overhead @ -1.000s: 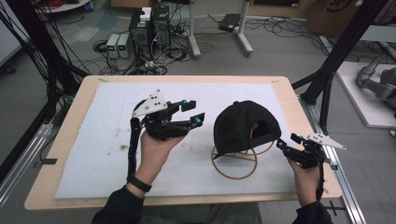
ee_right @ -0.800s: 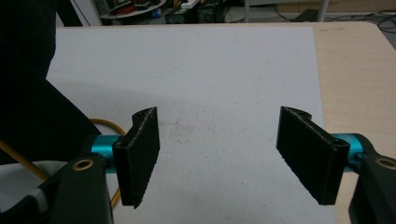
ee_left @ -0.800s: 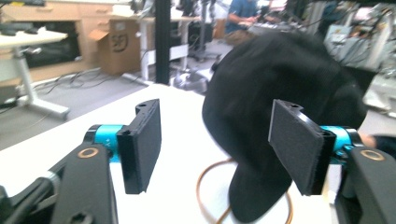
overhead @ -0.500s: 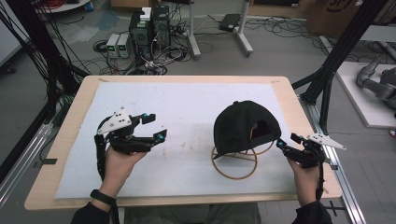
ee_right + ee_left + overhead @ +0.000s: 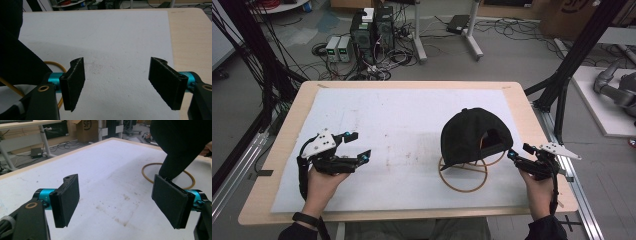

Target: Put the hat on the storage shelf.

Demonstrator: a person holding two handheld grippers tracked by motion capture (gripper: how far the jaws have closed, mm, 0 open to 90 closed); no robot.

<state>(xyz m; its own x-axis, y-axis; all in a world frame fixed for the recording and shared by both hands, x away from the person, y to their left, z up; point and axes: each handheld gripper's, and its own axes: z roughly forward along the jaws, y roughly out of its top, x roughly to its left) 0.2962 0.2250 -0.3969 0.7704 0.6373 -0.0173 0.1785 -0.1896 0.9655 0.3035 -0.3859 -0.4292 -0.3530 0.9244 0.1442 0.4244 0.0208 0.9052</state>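
A black cap [image 5: 474, 135] sits tilted on a tan wire stand whose ring [image 5: 462, 177] lies on the white mat [image 5: 412, 115], right of centre. My left gripper [image 5: 360, 145] is held open over the mat's near left part, well apart from the cap. In the left gripper view its jaws [image 5: 120, 201] stand wide with nothing between them, and the cap [image 5: 182, 145] and ring [image 5: 150, 176] lie ahead to the right. My right gripper [image 5: 518, 151] is open just right of the cap. In the right gripper view its jaws [image 5: 116, 83] are bare, with the cap [image 5: 15, 57] at the left.
The mat covers a wooden table [image 5: 307, 100] whose bare edge runs along the right side [image 5: 190, 37]. Black frame posts [image 5: 562, 85] stand at both sides. Cables and electronics boxes [image 5: 372, 25] lie on the floor beyond the far edge.
My left gripper has swung from beside the cap to the left and toward the near edge, still open. The right gripper and the cap have stayed put.
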